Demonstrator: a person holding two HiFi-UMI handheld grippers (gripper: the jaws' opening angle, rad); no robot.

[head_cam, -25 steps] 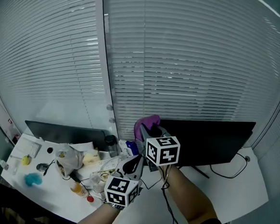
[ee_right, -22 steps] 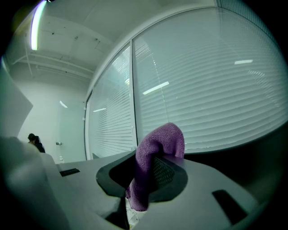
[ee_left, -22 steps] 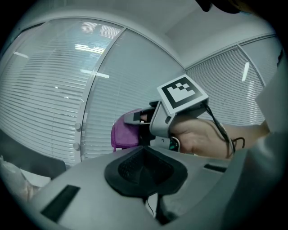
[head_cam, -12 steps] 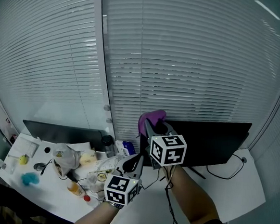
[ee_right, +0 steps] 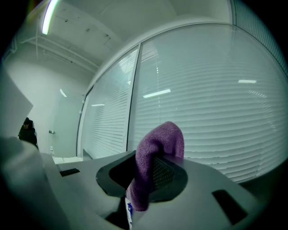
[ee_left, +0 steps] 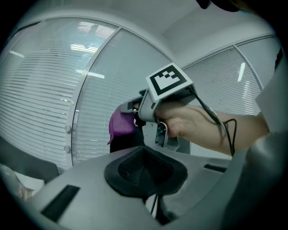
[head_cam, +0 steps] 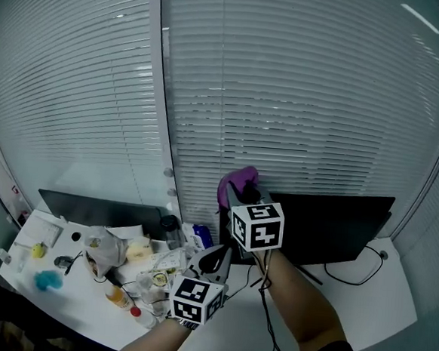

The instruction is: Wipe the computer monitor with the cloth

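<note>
Well, the purple cloth [head_cam: 236,183] is up at the top left corner of the monitor [head_cam: 329,221], pinched in the right gripper [head_cam: 242,201]. I cannot tell if it touches the screen yet. The right gripper view shows the jaws squeezed on a fold of it. A fuzzy hump sticks up above them and a tail with a small tag hangs down.

It looks soft, light and floppy, like a fluffy towel, so it should squash flat when pushed on the screen. Holding it by a bunched fold seems good. Only a small bit sticks out past the jaws, though, so the hard tips could bump the screen if pressed too hard.

The monitor is a wide, thin, flat black slab with a smooth dark face. It stands on a white desk [head_cam: 361,296] in front of the window blinds [head_cam: 301,102]. I think it could wobble or scratch, so gentle strokes are best.

The left gripper [head_cam: 214,260] is lower down, in front of the monitor's left end. Its jaws are pressed together with nothing in them.
</note>
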